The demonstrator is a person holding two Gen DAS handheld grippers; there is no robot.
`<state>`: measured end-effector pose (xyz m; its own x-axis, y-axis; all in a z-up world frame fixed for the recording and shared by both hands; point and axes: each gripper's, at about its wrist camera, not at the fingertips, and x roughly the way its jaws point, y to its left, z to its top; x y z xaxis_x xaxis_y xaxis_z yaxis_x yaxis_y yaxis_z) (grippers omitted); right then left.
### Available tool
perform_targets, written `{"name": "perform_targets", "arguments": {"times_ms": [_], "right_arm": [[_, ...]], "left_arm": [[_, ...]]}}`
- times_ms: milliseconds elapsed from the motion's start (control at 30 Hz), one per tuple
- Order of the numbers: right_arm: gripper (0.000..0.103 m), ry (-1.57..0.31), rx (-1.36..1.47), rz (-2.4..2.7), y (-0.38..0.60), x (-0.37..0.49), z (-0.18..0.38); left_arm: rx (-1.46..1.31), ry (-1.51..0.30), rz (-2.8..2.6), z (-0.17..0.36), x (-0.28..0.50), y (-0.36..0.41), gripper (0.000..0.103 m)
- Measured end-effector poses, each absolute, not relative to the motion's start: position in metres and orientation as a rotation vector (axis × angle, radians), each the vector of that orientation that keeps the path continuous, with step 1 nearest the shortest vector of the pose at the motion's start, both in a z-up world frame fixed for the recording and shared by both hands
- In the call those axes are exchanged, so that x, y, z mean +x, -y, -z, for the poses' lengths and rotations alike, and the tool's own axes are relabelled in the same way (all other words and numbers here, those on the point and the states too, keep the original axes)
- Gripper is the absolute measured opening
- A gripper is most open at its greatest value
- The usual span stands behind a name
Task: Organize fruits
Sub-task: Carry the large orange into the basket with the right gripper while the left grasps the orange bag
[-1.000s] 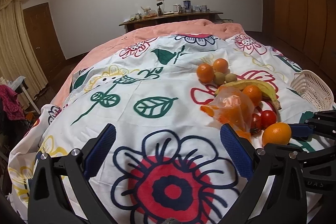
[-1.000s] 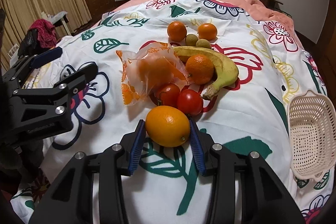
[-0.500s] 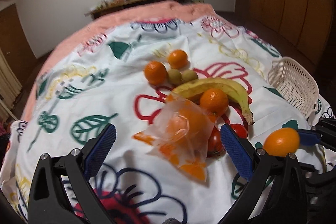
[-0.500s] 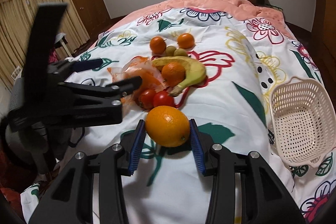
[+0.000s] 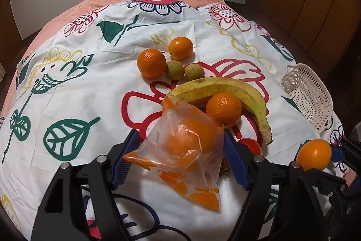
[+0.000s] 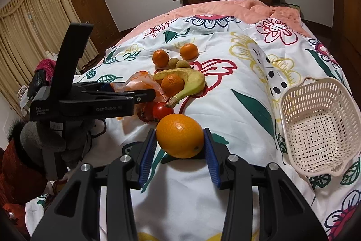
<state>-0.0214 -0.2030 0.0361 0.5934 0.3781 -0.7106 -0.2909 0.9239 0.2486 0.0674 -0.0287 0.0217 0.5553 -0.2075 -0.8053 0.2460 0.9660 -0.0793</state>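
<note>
Orange [image 6: 179,135] clenched in right hand-held gripper [image 6: 179,150], basket [image 6: 320,126] at 3 o'clock. Left view only: left hand-held gripper [image 5: 180,157] closing around bagged orange [image 5: 187,141], pads not yet pressing.

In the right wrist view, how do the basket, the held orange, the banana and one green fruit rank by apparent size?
1. basket
2. held orange, though it is nearest the camera, so its rank is unsure
3. banana, which lies farther away
4. green fruit
</note>
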Motion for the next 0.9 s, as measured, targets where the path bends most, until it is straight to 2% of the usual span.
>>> {"name": "perform_targets", "arguments": {"times_ms": [233, 667, 900], "right_arm": [[0.042, -0.807, 0.138, -0.372, 0.215, -0.025, -0.048], [0.042, -0.743, 0.218, -0.181, 0.288, -0.02, -0.06], [0.042, -0.751, 0.291, 0.011, 0.357, -0.011, -0.045]], "left_arm": [[-0.006, -0.911, 0.244, -0.031, 0.054, 0.015, 0.065], [-0.012, -0.816, 0.257, -0.069, 0.028, 0.022, 0.064], [0.017, -0.777, 0.303, -0.084, 0.017, 0.043, 0.064]]}}
